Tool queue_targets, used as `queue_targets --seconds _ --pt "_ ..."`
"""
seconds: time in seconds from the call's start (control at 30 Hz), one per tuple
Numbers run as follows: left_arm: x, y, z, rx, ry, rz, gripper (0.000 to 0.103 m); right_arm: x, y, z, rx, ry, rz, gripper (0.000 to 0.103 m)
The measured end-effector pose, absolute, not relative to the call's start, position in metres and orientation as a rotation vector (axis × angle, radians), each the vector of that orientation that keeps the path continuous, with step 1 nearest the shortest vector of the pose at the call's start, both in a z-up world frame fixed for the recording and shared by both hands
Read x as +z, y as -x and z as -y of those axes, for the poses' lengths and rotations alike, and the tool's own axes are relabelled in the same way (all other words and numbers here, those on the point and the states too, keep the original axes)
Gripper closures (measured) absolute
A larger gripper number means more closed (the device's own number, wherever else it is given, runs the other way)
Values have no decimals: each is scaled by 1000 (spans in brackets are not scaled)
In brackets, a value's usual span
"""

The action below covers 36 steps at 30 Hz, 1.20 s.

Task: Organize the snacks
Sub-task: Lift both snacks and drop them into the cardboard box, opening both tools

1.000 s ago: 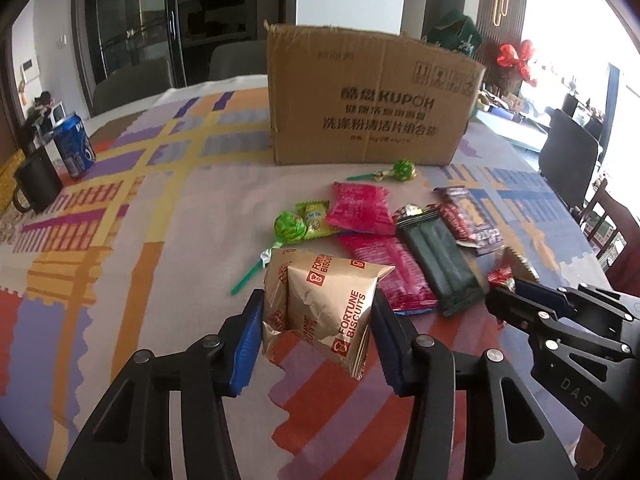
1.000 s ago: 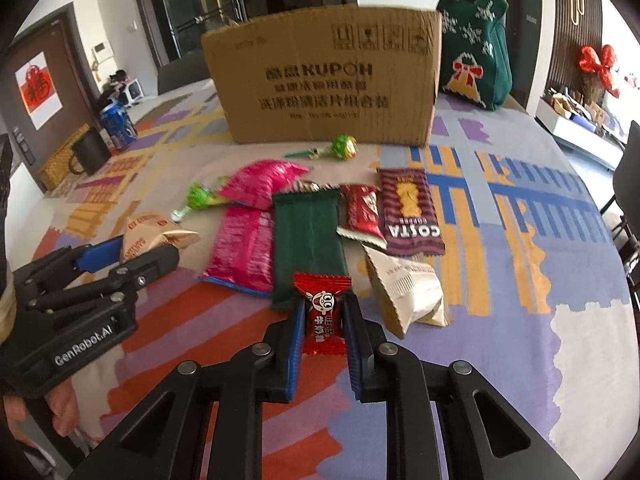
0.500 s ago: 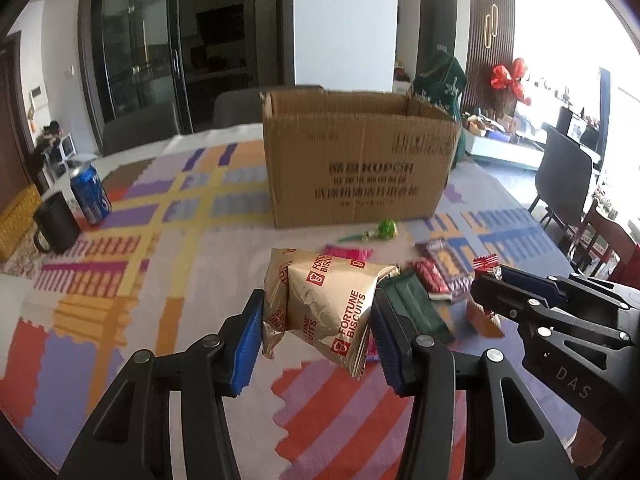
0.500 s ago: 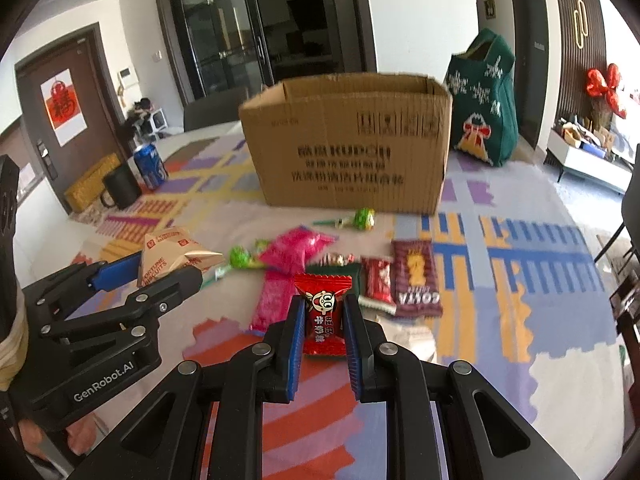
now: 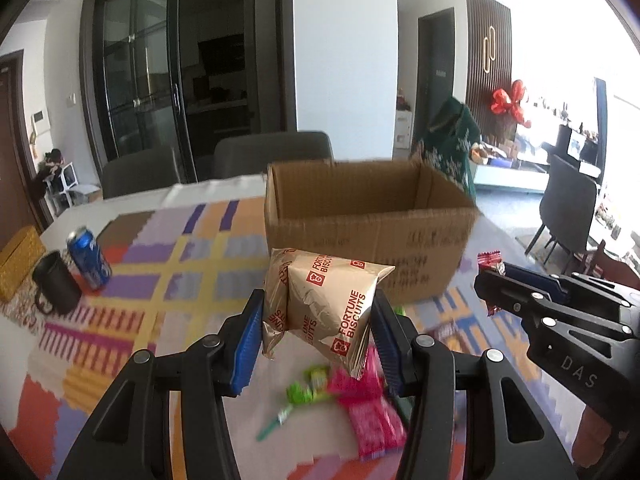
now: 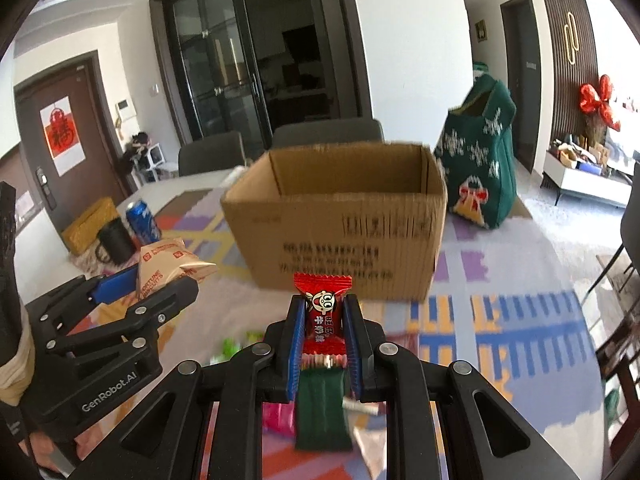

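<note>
We hold both tongs clenched, left tongs (image 5: 316,328) on biscuit packet (image 5: 324,312), right tongs (image 6: 323,336) on red candy (image 6: 322,316); open cardboard box (image 6: 340,236) lies straight ahead, right nearer.

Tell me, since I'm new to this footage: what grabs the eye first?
The open cardboard box stands mid-table, straight ahead. In front of it, the left gripper clamps a Fortune Biscuits packet, and the right gripper pinches a small red candy, both lifted above the snacks scattered below.

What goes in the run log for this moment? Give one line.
left gripper: shut on Fortune Biscuits pack | right gripper: shut on red candy | both raised before open cardboard box | nothing released
</note>
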State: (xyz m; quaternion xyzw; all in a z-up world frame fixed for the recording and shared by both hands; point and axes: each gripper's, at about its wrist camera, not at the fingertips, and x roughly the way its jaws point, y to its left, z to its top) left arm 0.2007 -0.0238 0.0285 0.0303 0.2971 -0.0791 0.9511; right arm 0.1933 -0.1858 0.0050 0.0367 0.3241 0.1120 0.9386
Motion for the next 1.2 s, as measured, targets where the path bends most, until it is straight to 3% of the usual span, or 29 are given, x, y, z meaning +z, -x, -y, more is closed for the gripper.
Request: queue_targets --seconds 0.5,0.97,1.07,1.13,1.17,1.2 --pt "69 -288 29 -188 -69 -619 53 51 -273 193 210 -43 -626 83" --pt "47 -360 38 -226 -43 -771 52 38 -343 199 208 -66 -736 83" --pt "42 -367 40 -214 -58 -783 47 33 -354 198 203 -66 -757 83" --pt "42 -366 39 -177 -77 -762 30 30 -358 199 197 -64 -760 80" --pt "42 -363 37 -161 -79 -749 22 29 -359 199 187 -59 -761 71" --pt "44 -361 35 -157 -74 -739 22 28 -358 199 172 -54 -760 60"
